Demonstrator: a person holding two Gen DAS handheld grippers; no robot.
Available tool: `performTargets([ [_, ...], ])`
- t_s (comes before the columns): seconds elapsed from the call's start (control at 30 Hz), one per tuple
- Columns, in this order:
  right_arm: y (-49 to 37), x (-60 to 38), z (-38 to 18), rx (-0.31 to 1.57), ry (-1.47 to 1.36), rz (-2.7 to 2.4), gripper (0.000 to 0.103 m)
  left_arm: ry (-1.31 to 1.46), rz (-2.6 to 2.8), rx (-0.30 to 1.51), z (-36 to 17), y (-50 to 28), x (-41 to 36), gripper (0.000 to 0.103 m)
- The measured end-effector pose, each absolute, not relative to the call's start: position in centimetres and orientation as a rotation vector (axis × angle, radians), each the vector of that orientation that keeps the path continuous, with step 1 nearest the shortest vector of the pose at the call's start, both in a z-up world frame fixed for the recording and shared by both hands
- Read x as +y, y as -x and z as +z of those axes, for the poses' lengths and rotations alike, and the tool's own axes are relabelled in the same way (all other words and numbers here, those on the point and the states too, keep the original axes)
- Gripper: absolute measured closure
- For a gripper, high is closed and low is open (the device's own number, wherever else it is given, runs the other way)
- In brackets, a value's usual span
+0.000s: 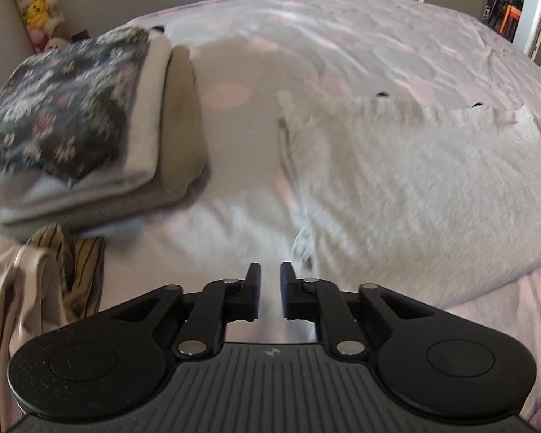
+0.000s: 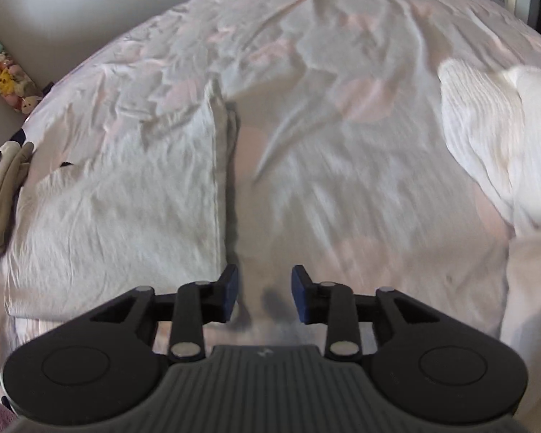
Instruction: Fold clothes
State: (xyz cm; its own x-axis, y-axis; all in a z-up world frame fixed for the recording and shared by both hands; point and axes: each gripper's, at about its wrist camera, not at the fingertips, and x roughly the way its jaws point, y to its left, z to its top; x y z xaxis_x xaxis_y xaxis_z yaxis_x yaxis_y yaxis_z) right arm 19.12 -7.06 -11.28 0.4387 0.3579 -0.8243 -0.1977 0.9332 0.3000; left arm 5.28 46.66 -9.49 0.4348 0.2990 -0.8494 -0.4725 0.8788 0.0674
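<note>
Far left in the left wrist view, a heap of unfolded clothes (image 1: 36,274) is seen, cream and striped fabric, crumpled at the bed edge, judged still to be done; just behind it a stack of folded clothes (image 1: 90,126) is seen, a dark floral piece on top of cream and beige layers, judged finished; a shelf of plush toys (image 1: 39,11) is visible against the wall beyond; the left gripper (image 1: 270,278) is held low over the bed sheet (image 1: 342,36), fingers slightly apart, nothing between them; to its right a white ribbed garment (image 1: 414,187) is laid flat on the sheet, apparently folded at least once, its left edge close ahead of the fingertips; in the right wrist view the same white ribbed garment (image 2: 119,202) is seen at left with a straight folded edge on its right side; the right gripper (image 2: 265,292) is held just beside that edge over bare bed sheet (image 2: 306,72), fingers well apart, nothing held; far right another white ribbed garment (image 2: 494,137) is bunched, not yet folded; task judged partly done: one stack complete, one piece mid-fold, at least two lots left; both views motion-blurred, detail limited.
</note>
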Motion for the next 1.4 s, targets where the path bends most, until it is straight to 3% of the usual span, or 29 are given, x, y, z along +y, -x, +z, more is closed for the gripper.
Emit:
performTargets([
  [0.3, -26.2, -3.5, -10.9, 0.991, -0.271, 0.420, 0.067, 0.260, 0.485, 0.884, -10.0, -11.5, 47.5, 0.075],
  [0.67, -32.9, -1.1, -14.4, 1.025, -0.250, 0.390, 0.066, 0.405, 0.467, 0.795, -12.6, -11.7, 50.5, 0.075],
  [0.93, -34.1, -0.1, -16.6, 1.027, -0.318, 0.367, 0.065, 0.429, 0.491, 0.825, -13.8, -11.5, 51.0, 0.075],
  [1.1, -33.7, 1.9, -16.3, 1.005, -0.207, 0.374, 0.064, 0.425, 0.494, 0.818, -13.4, -11.4, 50.8, 0.075],
  [1.17, -33.5, 2.6, -16.2, 0.996, -0.163, 0.377, 0.067, 0.420, 0.494, 0.817, -13.3, -11.4, 50.7, 0.075],
  [1.23, -33.4, 3.4, -16.1, 0.988, -0.121, 0.379, 0.082, 0.411, 0.498, 0.815, -13.2, -11.4, 50.6, 0.075],
  [1.4, -32.9, 4.4, -14.0, 0.987, -0.077, 0.362, 0.090, 0.435, 0.503, 0.791, -12.7, -10.9, 51.0, 0.075],
])
